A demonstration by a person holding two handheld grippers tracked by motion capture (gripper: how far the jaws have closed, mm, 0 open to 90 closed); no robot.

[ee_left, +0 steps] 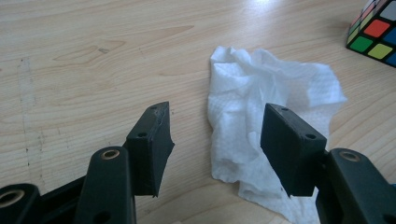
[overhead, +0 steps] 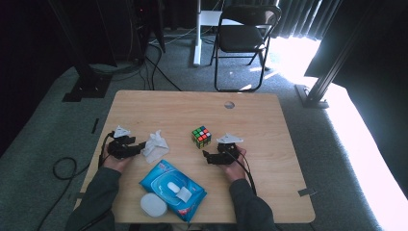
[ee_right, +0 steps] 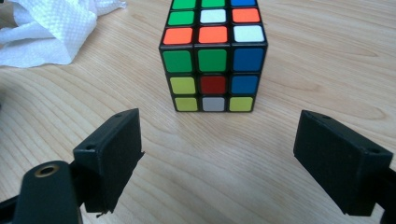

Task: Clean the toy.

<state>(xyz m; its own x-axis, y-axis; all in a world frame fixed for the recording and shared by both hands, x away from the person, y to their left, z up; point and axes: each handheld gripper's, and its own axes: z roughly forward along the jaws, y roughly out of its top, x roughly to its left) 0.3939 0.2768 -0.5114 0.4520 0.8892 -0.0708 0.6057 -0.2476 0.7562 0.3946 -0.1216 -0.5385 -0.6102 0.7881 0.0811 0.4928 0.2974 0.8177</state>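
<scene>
High view: the wooden table, pale and rounded at its corners, is seen with a small round hole near its far edge. Two forearms in dark sleeves are brought in from the near side, each hand wrapped around a black gripper topped by a grey three-cornered plate. The left gripper is held low and roughly level, pointed toward the table's middle at a crumpled white wipe. The right gripper is likewise held low, aimed up and leftward at a scrambled colour cube, which stands near the table's centre, just beyond the jaws and apart from them.

A blue soft pack of wet wipes, glossy with a white flap on top, is laid at the near edge between the arms; its printing cannot be read. A round white lid is set touching its near left corner.

In the left gripper view, the jaws are seen partly spread, with the near edge of the wipe lying between them on the wood; the embossed, cloth-like sheet is not pressed by either pad. In the right gripper view, the jaws are held wide with bare wood between them, and the cube with its glossy stickered squares on black plastic is seen ahead.
</scene>
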